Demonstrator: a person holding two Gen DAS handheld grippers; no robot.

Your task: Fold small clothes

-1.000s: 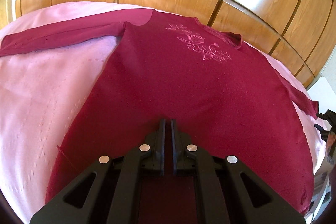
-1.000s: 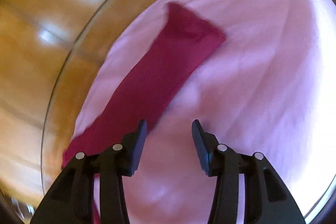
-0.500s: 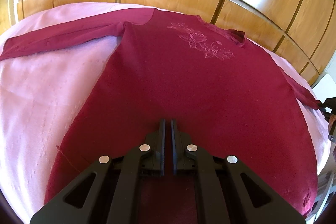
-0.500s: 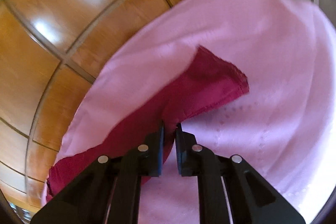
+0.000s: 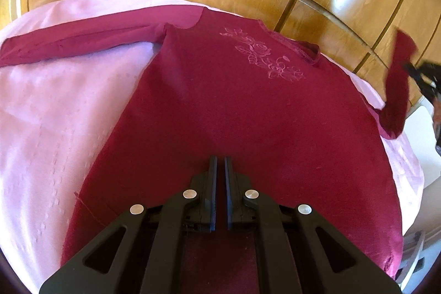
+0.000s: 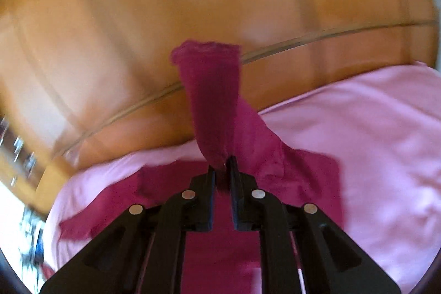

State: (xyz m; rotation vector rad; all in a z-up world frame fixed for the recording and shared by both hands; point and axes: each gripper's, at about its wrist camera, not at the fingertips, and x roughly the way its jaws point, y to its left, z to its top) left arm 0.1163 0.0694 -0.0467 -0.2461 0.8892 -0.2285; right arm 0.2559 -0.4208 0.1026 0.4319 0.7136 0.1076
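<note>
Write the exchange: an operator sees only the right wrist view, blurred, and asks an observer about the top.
Operator: My tool is shut on a sleeve. Where is the other sleeve?
Observer: The other sleeve lies flat on the sheet, stretched out to the side.
Operator: Is the left tool busy?
Observer: The left tool is shut, low over the hem of the top.
Operator: Anything on the front?
Observer: A flower embroidery near the neckline.

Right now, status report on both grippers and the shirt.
Left gripper shut, pinning maroon shirt hem. Right gripper shut on sleeve, lifted off pink bedspread. Nothing in the way.
</note>
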